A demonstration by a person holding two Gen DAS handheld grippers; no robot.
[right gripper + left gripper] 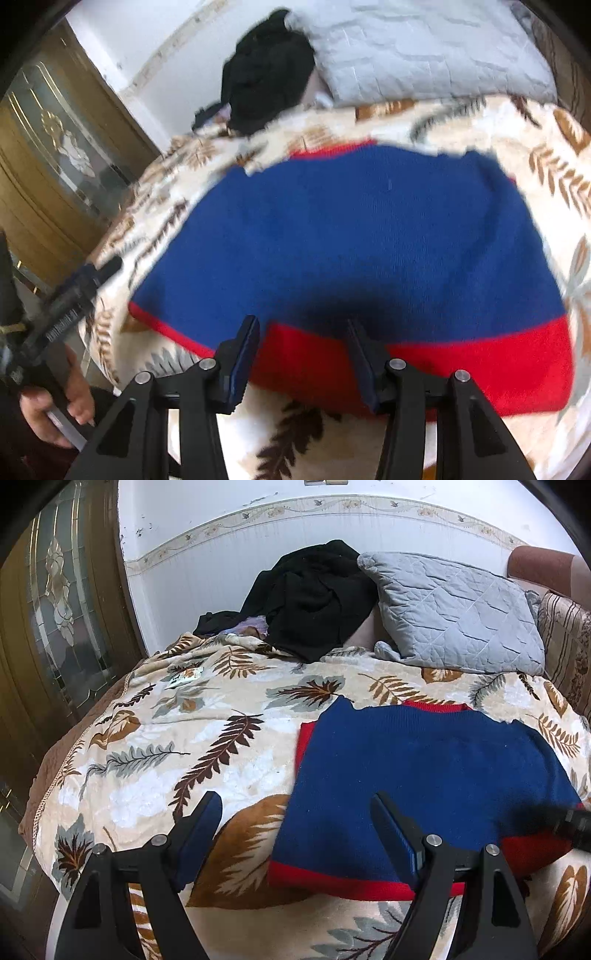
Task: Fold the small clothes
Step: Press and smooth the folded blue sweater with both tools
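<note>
A small blue knit sweater with red trim (424, 775) lies flat and partly folded on the leaf-patterned blanket (177, 738). My left gripper (295, 805) is open and empty, just above the sweater's near left edge. My right gripper (303, 328) is open and empty, right over the red hem of the sweater (351, 240). The right gripper's tip shows blurred at the right edge of the left wrist view (576, 823). The left gripper, held in a hand, shows at the left of the right wrist view (70, 295).
A black garment heap (314, 598) and a grey quilted pillow (458, 613) lie at the back of the bed against the white wall. A wooden door with patterned glass (59, 609) stands to the left. A striped cushion (565, 646) is at the right.
</note>
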